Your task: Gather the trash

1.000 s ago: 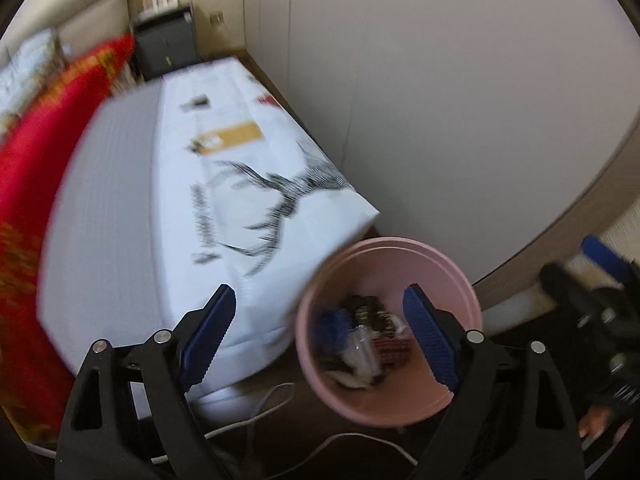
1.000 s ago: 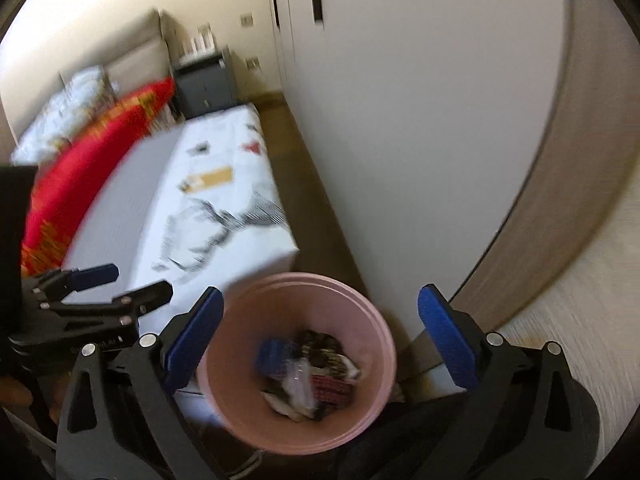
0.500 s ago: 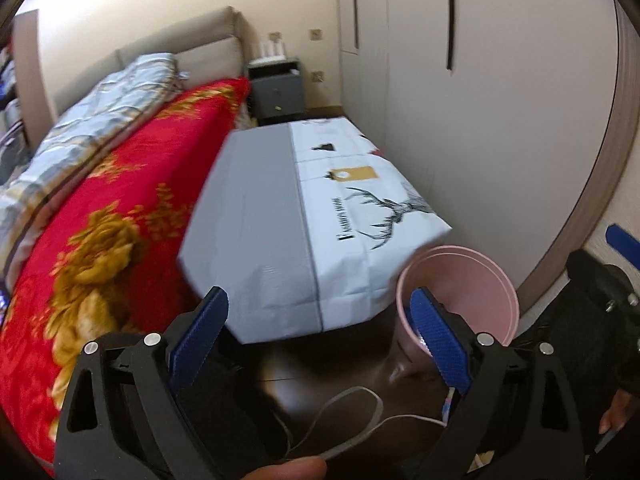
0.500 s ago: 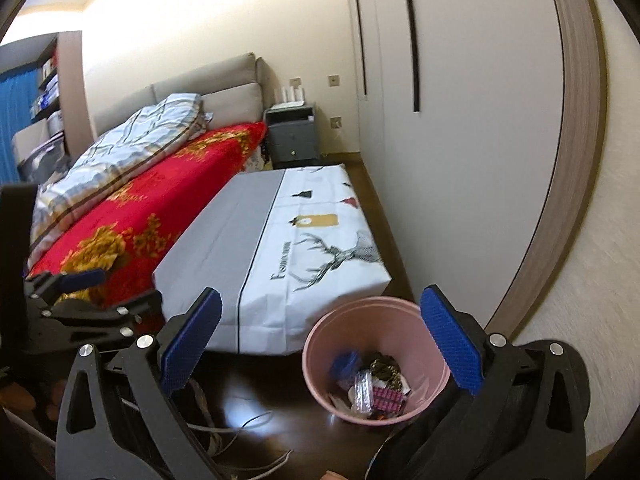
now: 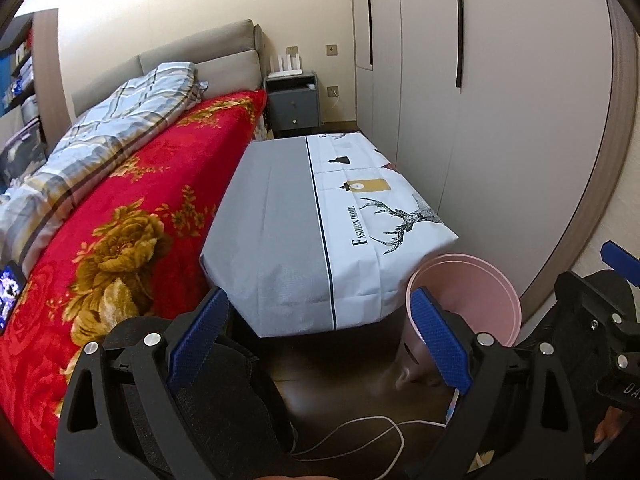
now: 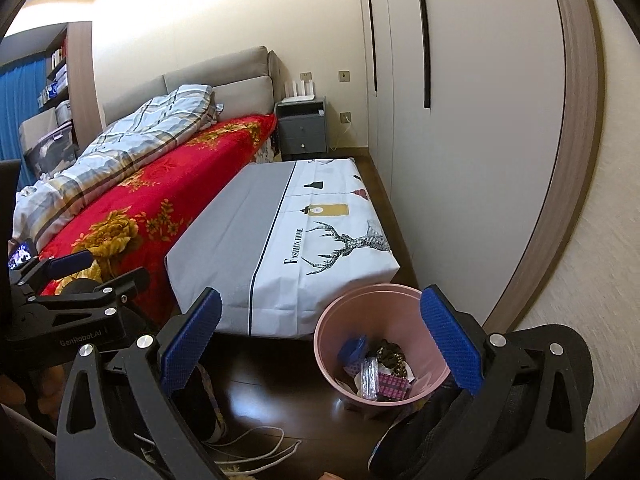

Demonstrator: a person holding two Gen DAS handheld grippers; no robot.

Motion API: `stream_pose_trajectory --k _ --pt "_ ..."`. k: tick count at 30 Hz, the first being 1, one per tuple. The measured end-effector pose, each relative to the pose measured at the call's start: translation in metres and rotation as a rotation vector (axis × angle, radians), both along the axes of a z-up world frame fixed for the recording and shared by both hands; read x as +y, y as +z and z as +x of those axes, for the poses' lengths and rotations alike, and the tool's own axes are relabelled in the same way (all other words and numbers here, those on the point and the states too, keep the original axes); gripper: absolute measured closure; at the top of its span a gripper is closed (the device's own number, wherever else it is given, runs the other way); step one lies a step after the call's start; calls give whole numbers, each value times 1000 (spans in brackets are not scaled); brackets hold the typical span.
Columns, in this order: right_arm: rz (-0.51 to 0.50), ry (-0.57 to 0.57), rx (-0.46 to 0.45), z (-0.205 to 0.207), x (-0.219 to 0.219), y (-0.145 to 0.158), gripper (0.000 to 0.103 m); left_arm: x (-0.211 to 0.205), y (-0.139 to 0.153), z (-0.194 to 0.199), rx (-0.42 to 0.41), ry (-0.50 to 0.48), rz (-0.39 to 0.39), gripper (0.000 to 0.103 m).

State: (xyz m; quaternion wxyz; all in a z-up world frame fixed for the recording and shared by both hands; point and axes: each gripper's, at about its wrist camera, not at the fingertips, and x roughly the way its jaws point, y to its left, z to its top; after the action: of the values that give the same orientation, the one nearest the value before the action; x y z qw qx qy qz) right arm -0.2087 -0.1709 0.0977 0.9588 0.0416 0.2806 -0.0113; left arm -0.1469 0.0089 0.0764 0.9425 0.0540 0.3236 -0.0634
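**A:** Where is the trash?

**B:** In a pink wastebasket standing on the dark wood floor, at about five o'clock in the right wrist view. Inside it lie a blue wrapper, a clear plastic packet, a pink patterned packet and something dark and crumpled. In the left wrist view only the bin's rim and inner wall show, at four o'clock, and the contents are hidden.

**A:** And the tongs?

**B:** The right tongs stand wide open with nothing between the blue pads; the bin sits in the gap beyond them, untouched. The left tongs are also spread wide and empty. In the right view the left tongs appear again at nine o'clock, side-on.

**A:** What surrounds the bin?

**B:** Just behind it, at twelve o'clock from the bin, is a low desk draped in a grey and white cloth printed with a stag and the words "Fashion Home". The cloth's corner hangs right beside the bin's rim. White cables trail on the floor at six o'clock. To the desk's nine o'clock side is a bed with a red floral blanket and a plaid quilt. A phone with a lit screen lies on the blanket. A grey nightstand stands past the bed's head, with a white router on top. A white wardrobe fills the three o'clock side.
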Motion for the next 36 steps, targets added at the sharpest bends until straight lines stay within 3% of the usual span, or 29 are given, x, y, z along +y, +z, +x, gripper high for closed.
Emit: stream_pose_trajectory --k 36 --pt "-8 15 7 2 4 1 5 -5 4 -7 -42 18 39 14"
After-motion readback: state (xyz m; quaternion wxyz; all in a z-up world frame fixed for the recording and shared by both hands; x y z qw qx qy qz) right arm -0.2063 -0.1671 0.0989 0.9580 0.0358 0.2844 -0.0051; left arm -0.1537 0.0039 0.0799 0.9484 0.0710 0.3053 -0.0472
